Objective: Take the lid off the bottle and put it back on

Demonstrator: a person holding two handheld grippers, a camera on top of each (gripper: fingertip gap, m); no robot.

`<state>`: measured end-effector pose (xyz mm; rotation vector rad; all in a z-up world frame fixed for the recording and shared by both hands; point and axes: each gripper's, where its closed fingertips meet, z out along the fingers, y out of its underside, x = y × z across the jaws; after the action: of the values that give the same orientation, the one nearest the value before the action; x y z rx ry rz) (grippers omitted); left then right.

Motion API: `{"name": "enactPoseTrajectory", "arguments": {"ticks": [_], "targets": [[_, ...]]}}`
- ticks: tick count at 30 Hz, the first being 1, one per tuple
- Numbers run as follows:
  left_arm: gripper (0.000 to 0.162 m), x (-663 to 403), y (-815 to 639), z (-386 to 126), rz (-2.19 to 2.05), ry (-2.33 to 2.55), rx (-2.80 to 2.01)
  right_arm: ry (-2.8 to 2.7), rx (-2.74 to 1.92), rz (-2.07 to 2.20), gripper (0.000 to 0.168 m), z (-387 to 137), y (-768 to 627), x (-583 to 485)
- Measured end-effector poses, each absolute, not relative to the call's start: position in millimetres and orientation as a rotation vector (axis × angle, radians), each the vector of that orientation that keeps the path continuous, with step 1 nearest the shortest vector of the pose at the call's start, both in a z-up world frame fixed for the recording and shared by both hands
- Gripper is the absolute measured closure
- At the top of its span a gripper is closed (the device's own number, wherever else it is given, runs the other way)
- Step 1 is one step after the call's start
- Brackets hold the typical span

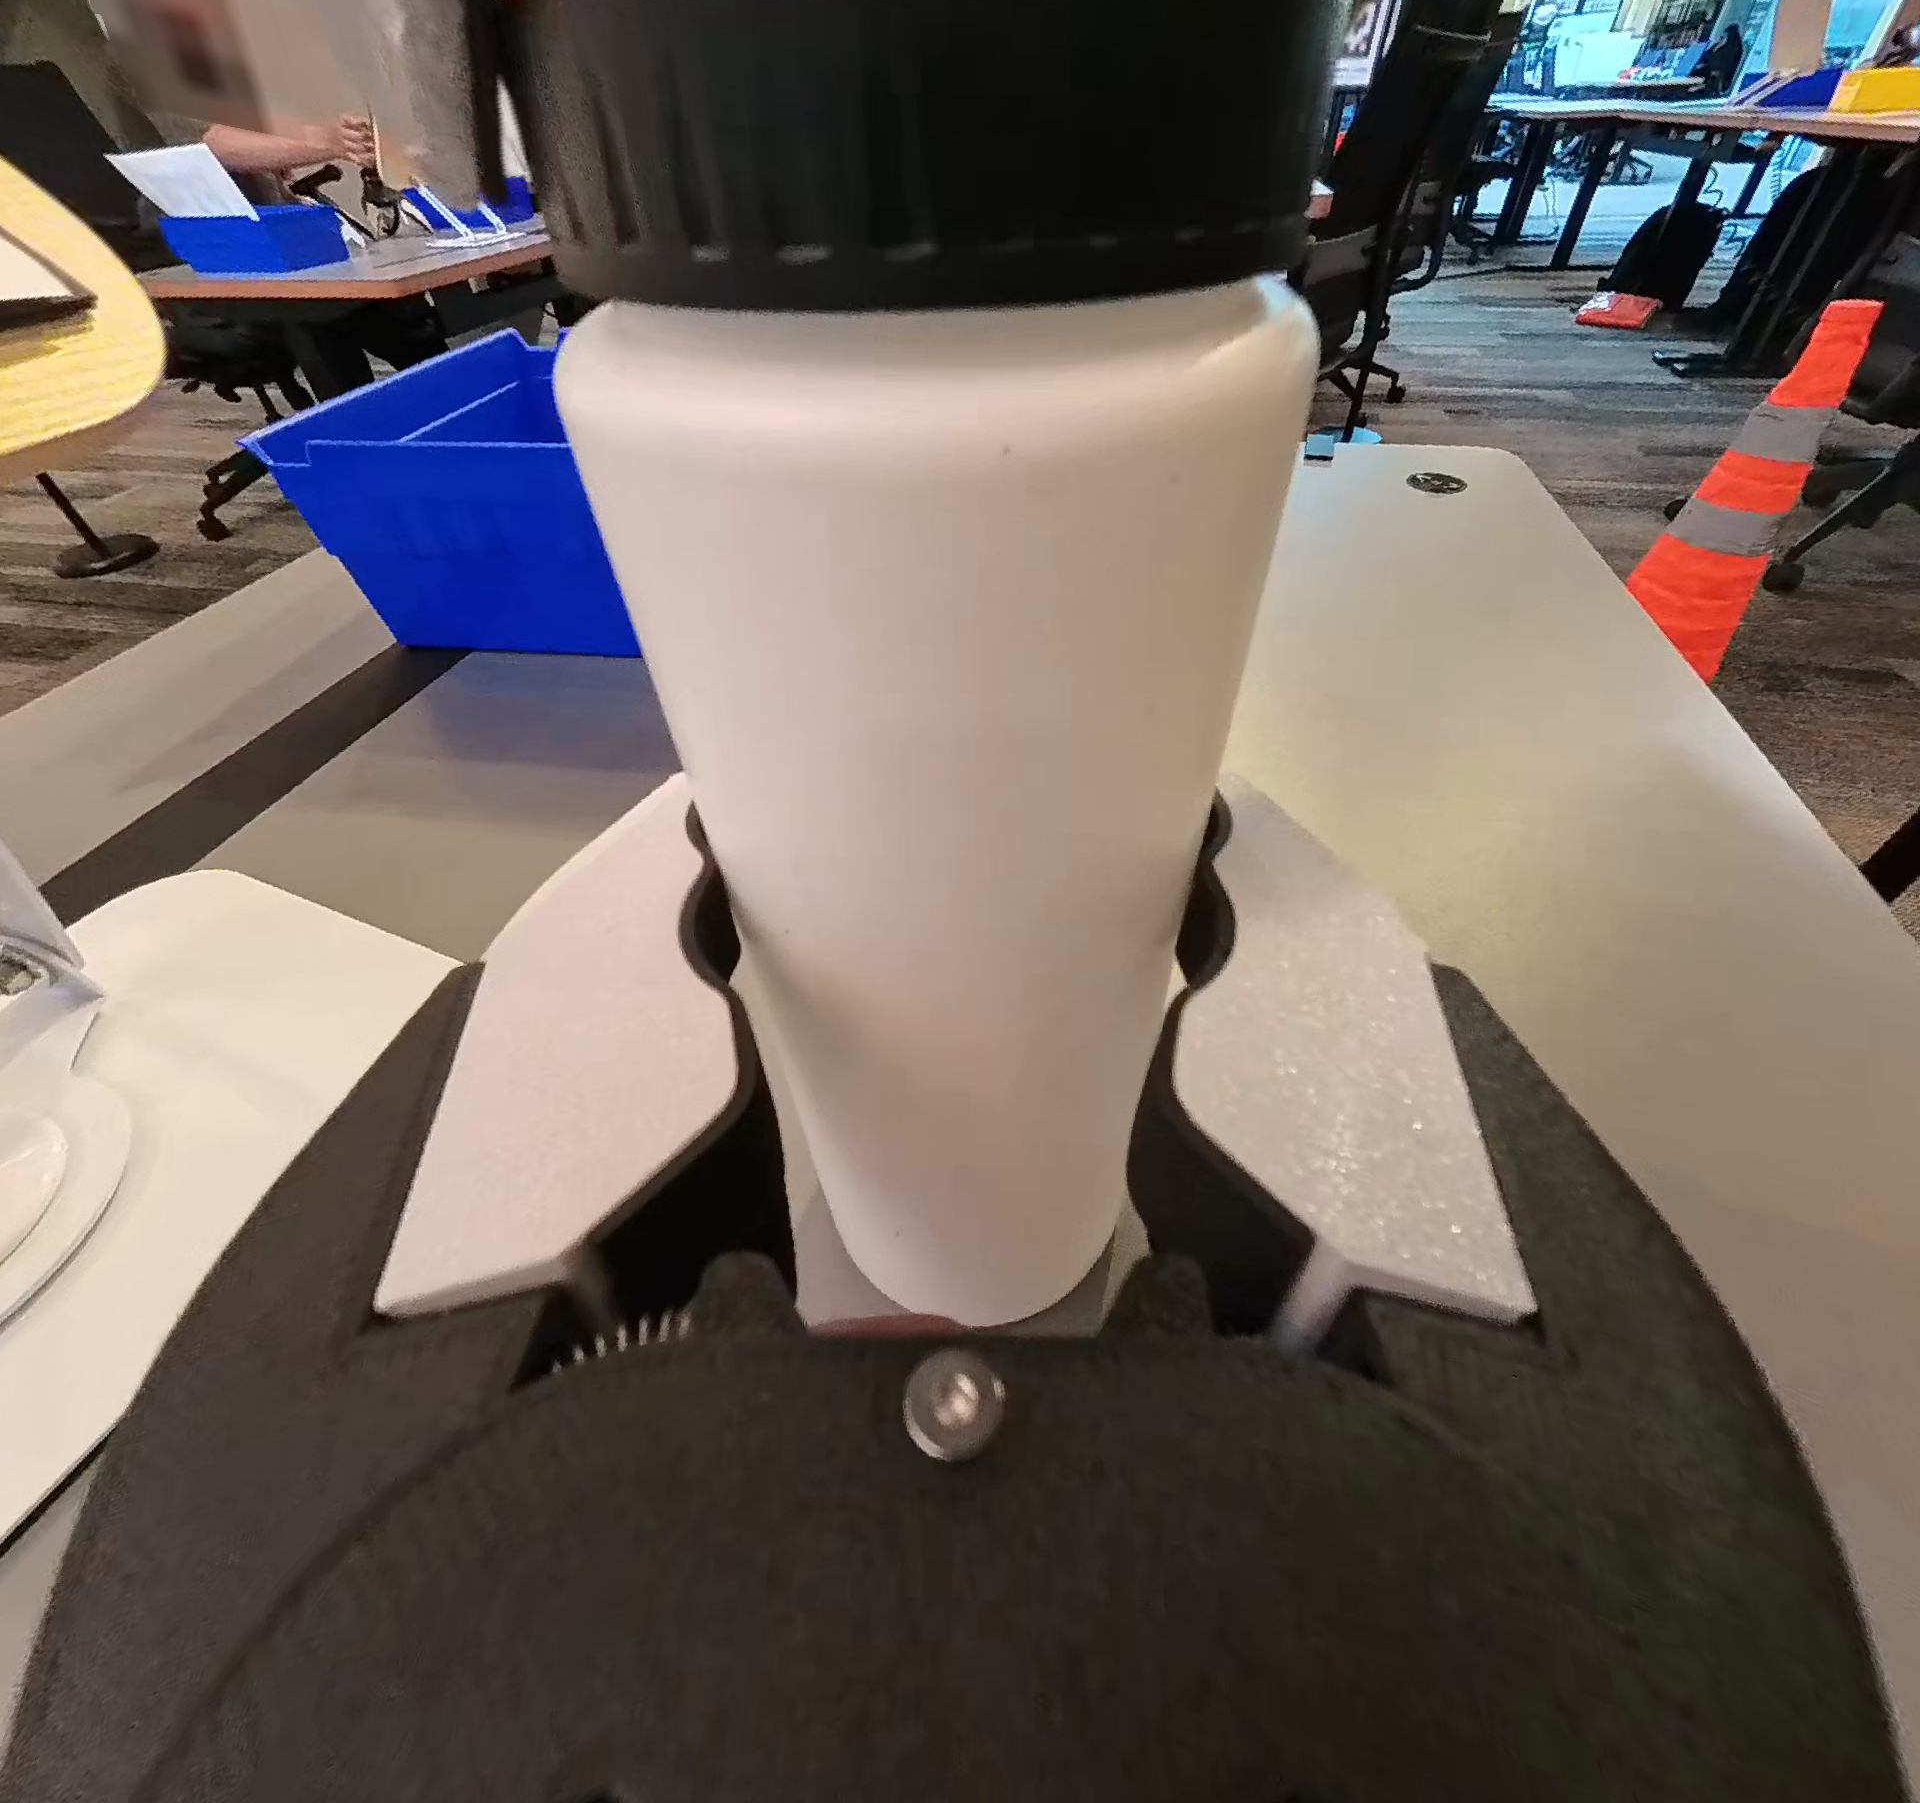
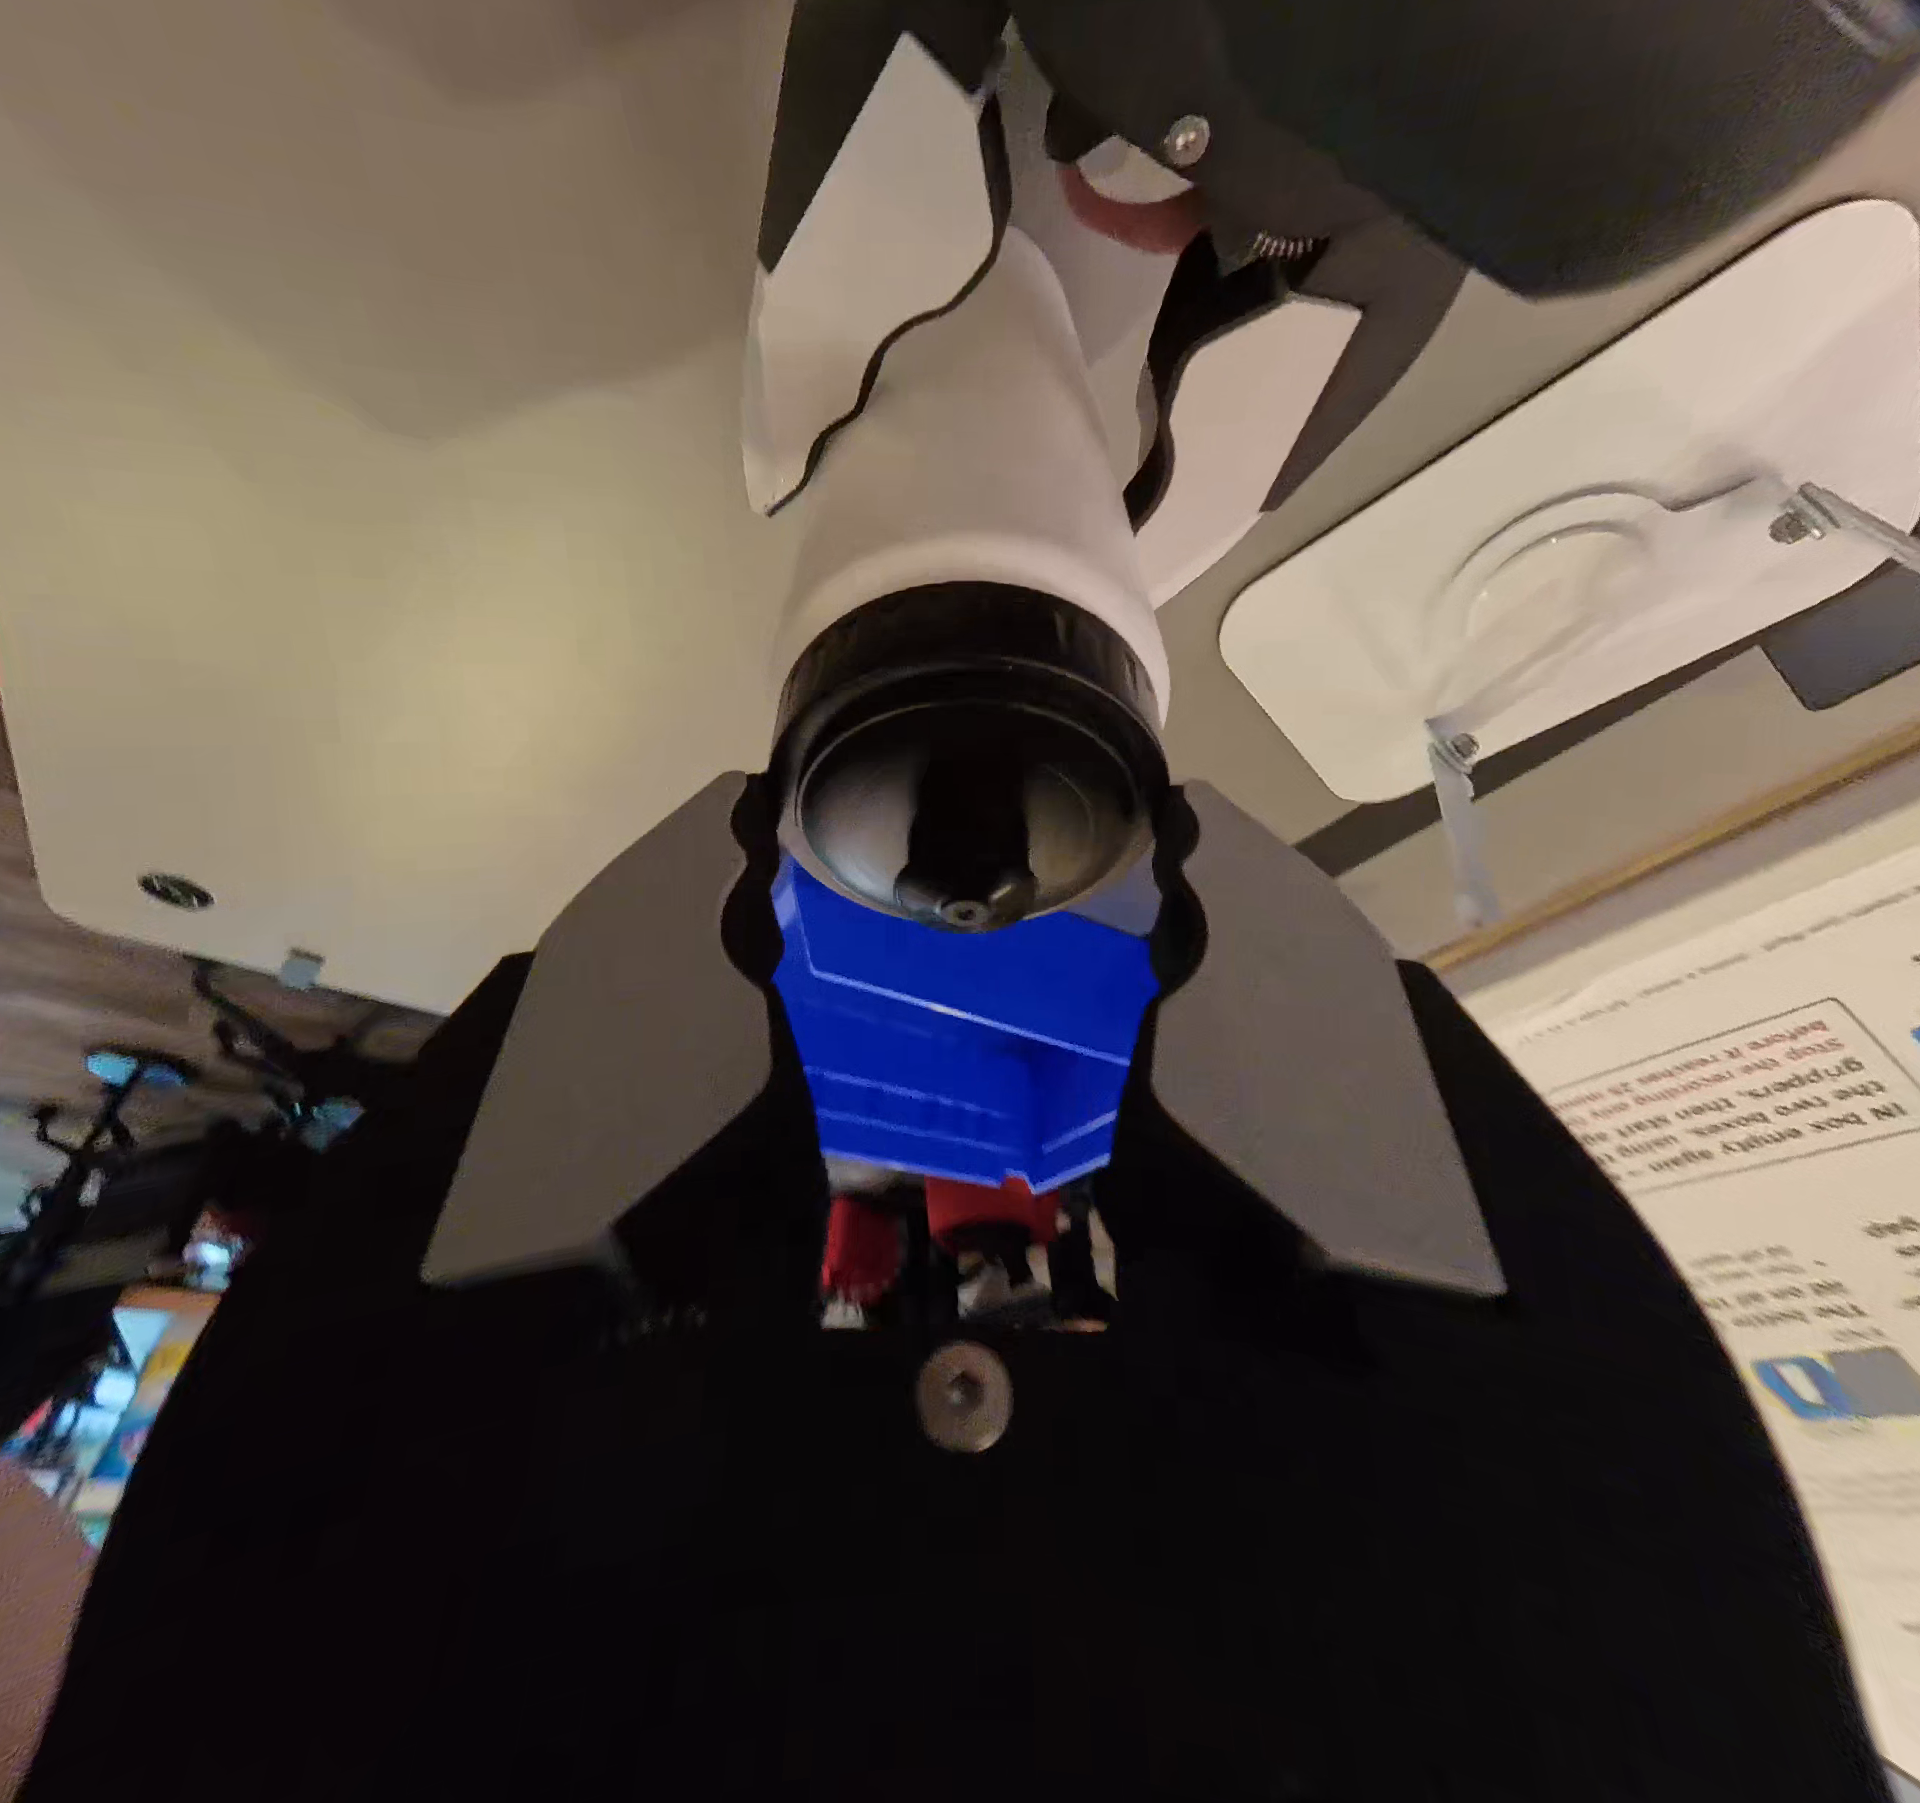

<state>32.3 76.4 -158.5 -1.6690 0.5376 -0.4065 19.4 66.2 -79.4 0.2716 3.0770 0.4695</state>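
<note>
A white bottle (image 1: 935,714) with a black ribbed lid (image 1: 935,132) stands upright above the white table (image 1: 1475,714). My left gripper (image 1: 956,818) is shut on the bottle's lower body, one finger on each side. The right wrist view looks down on the lid (image 2: 966,766) from above. My right gripper (image 2: 966,818) has its fingertips against both sides of the lid and is shut on it. The lid sits on the bottle (image 2: 966,465). The left gripper (image 2: 956,506) also shows there, clamped on the bottle below.
A blue bin (image 1: 447,506) stands on the table behind the bottle. A white mat with a clear stand (image 2: 1558,558) lies to the left gripper's left. A printed sheet (image 2: 1714,1234) lies nearby. An orange cone (image 1: 1766,475) stands on the floor to the right.
</note>
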Motion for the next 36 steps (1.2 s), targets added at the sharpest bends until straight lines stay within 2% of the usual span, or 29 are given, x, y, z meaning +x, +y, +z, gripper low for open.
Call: {"name": "enactPoseTrajectory", "arguments": {"ticks": [4, 6, 9, 13, 16, 20, 27, 29, 31, 34, 36], "targets": [[0.077, 31, 76, -158, -0.408, 0.534, -1.672, 3.088, 0.420, 0.486, 0.098, -78, 65, 17], [0.077, 32, 76, -158, -0.406, 0.537, -1.672, 3.046, 0.732, 0.300, 0.082, -75, 56, 17], [0.077, 33, 76, -158, -0.401, 0.540, -1.671, 2.944, 1.091, 0.160, 0.084, -72, 61, 22], [0.077, 33, 76, -158, -0.401, 0.539, -1.671, 2.820, 1.314, -0.041, 0.091, -74, 58, 26], [0.077, 33, 76, -159, -0.400, 0.540, -1.673, 2.834, 1.295, -0.001, 0.098, -80, 63, 26], [0.077, 32, 76, -158, -0.405, 0.536, -1.671, 2.907, 1.112, 0.074, 0.098, -80, 64, 24], [0.077, 33, 76, -158, -0.410, 0.542, -1.667, 3.114, 0.260, 0.667, 0.098, -79, 74, 21], [0.077, 31, 76, -158, -0.412, 0.538, -1.669, 3.103, 0.312, 0.710, 0.097, -79, 74, 19], [0.077, 31, 76, -158, -0.412, 0.537, -1.669, 3.086, 0.528, 0.521, 0.093, -81, 66, 21], [0.077, 33, 76, -158, -0.403, 0.543, -1.670, 3.026, 0.909, 0.235, 0.076, -75, 63, 23], [0.077, 33, 76, -158, -0.409, 0.539, -1.666, 2.926, 1.154, 0.095, 0.074, -74, 64, 26]]}}
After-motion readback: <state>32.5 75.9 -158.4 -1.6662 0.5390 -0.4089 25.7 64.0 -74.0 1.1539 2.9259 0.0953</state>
